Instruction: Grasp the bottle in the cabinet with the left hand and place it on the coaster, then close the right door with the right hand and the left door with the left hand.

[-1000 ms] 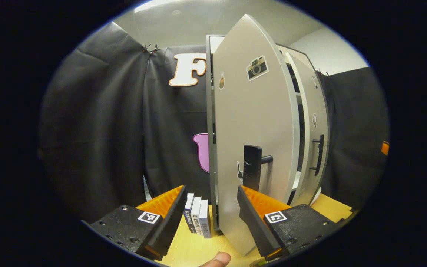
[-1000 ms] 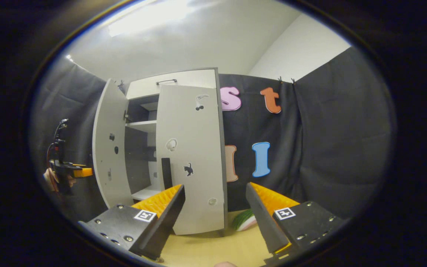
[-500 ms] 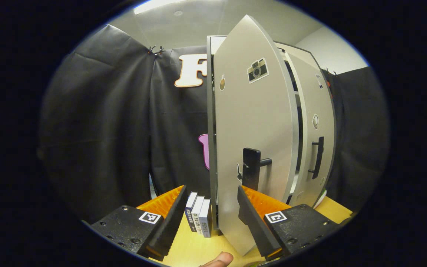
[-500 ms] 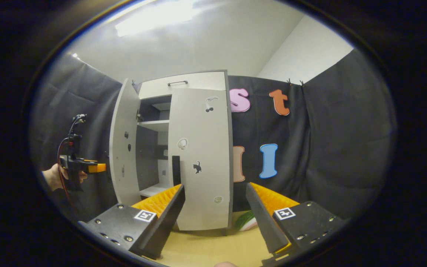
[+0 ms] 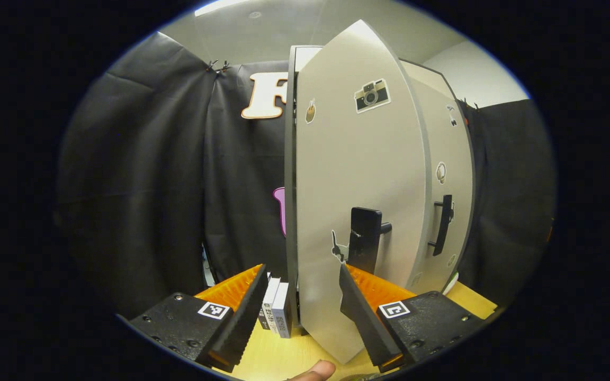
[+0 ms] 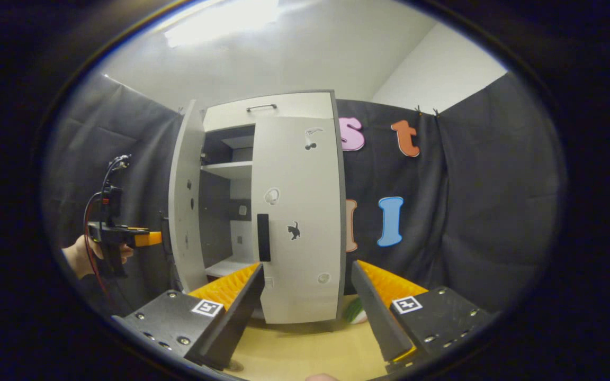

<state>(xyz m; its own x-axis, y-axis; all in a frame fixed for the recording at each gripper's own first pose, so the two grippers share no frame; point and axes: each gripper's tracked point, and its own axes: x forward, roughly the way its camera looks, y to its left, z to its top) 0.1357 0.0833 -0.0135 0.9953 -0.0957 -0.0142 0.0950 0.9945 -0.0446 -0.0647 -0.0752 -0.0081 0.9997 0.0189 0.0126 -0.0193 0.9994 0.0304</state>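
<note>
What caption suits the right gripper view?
Open right gripper faces the cabinet, right door shut, left door ajar.

Black gripper bodies (image 5: 299, 312) — screws, square coded tags — ridged fingers (image 5: 241, 317).

right door (image 6: 297, 222) looks shut | left door (image 6: 186, 201) ajar | right gripper (image 6: 307, 309) spread

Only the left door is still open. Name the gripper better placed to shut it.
Left. The left gripper is open right at the left door, by its handle; the right gripper faces the closed right door.
</note>
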